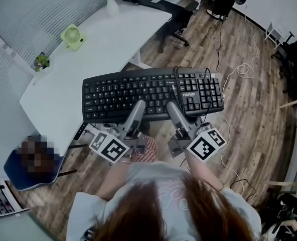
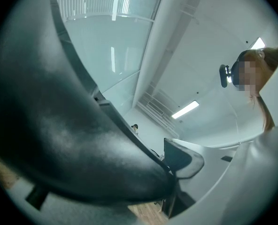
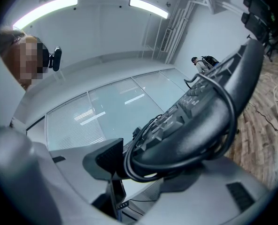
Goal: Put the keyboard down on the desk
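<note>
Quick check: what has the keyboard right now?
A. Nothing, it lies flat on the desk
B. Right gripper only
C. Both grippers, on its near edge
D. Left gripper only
C: the left gripper and right gripper each have jaws closed on the near edge of the keyboard, whose right end hangs over the floor.

White T-shirt [image 1: 138, 172] worn by a person.
Black-and-white marker cubes [image 1: 108, 148] are borne by the grey left gripper [image 1: 138, 106] and right gripper [image 1: 171, 106].

wood plank floor [image 1: 249, 114], black office chair [image 1: 173, 14], ceiling strip lights [image 3: 45, 6]
</note>
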`<state>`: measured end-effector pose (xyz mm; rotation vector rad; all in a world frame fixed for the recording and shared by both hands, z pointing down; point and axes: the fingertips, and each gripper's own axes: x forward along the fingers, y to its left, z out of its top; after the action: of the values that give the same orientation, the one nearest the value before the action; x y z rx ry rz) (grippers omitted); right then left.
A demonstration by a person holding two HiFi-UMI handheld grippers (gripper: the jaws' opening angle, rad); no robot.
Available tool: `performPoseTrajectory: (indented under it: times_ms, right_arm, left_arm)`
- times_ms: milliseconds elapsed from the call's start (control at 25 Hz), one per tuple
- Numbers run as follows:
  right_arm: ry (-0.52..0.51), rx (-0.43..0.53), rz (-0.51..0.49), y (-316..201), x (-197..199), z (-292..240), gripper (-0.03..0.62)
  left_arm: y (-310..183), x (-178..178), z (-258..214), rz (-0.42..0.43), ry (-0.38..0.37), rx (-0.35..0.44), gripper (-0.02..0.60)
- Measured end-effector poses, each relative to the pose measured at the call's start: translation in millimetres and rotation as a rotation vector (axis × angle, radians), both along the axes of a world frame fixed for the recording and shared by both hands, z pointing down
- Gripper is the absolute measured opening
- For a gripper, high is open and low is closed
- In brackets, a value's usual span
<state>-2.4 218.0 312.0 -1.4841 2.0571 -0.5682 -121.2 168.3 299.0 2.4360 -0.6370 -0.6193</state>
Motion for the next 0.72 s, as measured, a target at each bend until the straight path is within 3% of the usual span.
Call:
performPoseTrajectory:
  times_ms: [320,560,720]
  right_arm:
    - [-0.003,0.01,0.016,-65,13,3,0.241]
    - [0.008,0.01,0.032,-172,28,-2,0.239]
    - [-0.001,0.011,0.027,-187,29,-4,0.239]
  left_arm:
    - [-67,14,3,0.016,-0.003,0.01,0.265]
    - [-176,31,0,0.041,0.008,0.006,0.265]
    - [-190,31,-3,0.036,0.0,0.007,0.265]
